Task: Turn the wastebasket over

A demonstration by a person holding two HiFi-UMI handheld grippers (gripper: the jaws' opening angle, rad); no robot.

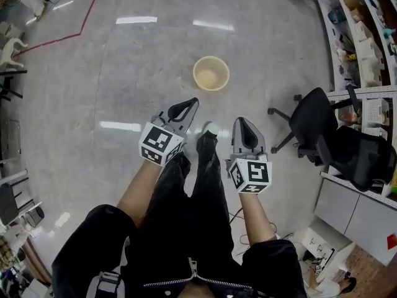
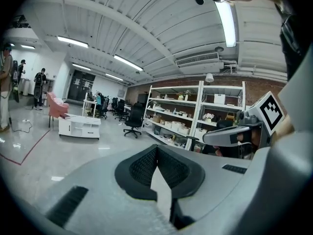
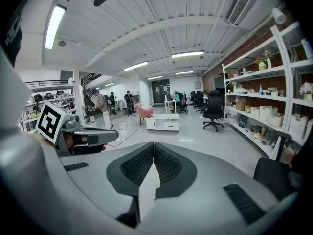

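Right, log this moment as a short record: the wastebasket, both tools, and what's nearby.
wastebasket: cream, standing upright on the floor, opening facing up, not yet turned over
contents: looks empty
left tool: jaws shut, nothing between them
right tool: jaws shut, nothing between them
contact: neither tool touches the wastebasket, which sits ahead of both
nearby: black office chair on the person's right, shelving along the right edge
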